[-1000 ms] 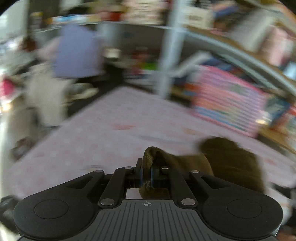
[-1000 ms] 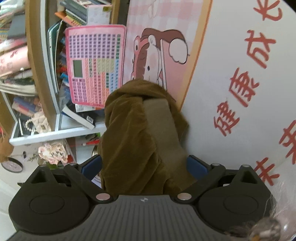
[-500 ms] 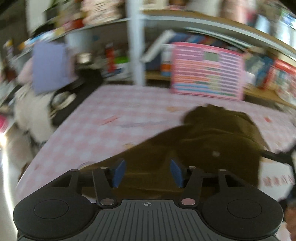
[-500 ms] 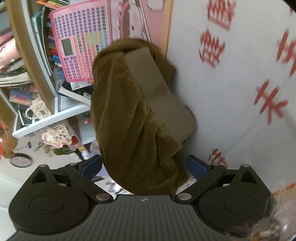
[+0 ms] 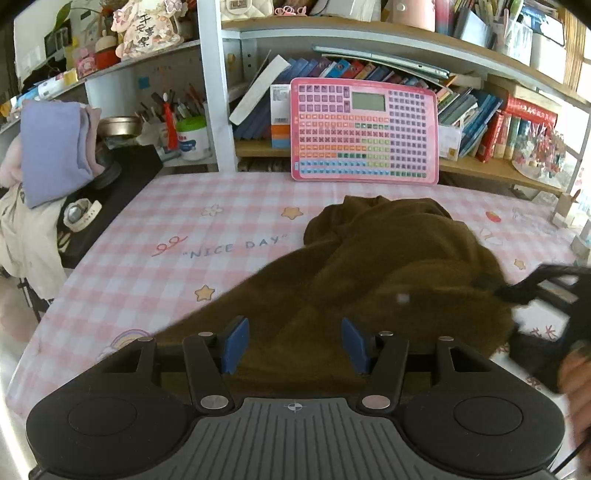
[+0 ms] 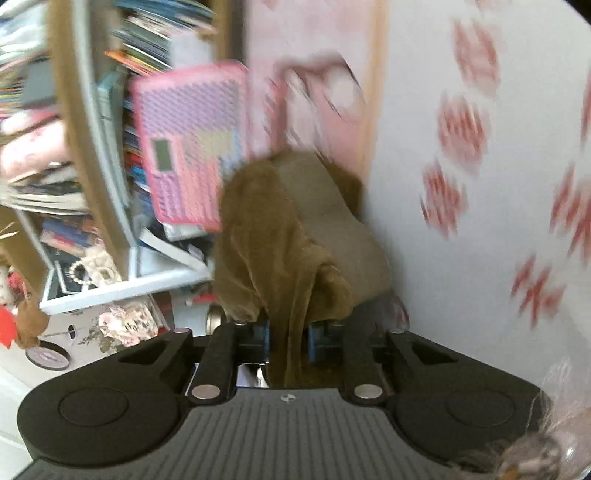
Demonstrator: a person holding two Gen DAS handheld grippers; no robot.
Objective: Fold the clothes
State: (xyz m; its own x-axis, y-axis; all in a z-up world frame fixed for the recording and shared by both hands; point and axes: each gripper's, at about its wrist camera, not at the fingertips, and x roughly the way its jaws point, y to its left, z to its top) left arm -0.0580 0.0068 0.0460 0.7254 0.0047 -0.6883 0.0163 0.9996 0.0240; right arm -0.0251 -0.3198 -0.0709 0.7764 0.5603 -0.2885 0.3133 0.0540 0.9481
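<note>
On the pink checked tablecloth, at the left of the left wrist view, nothing of the job is laid out yet: the cloth is bare there apart from its printed stars and lettering, with a lilac garment draped off the table's far left edge. Moving rightward, the brown garment lies in a rumpled heap across the middle and right of the table, in front of the pink keyboard toy that leans on the bookshelf. The left gripper hovers over the garment's near edge with its blue pads apart and nothing pinched between them, so that hand has let go. Further right, the right gripper comes in from the side; in its own blurred view its jaws are closing with a bunched fold of the brown fabric between the pads, which appear already to press on it. Judging by the heap, with no flat panel or clean crease visible, the folding looks to be at an early stage: the garment probably needs spreading flat, then folding over, and the lilac piece seems untouched.
</note>
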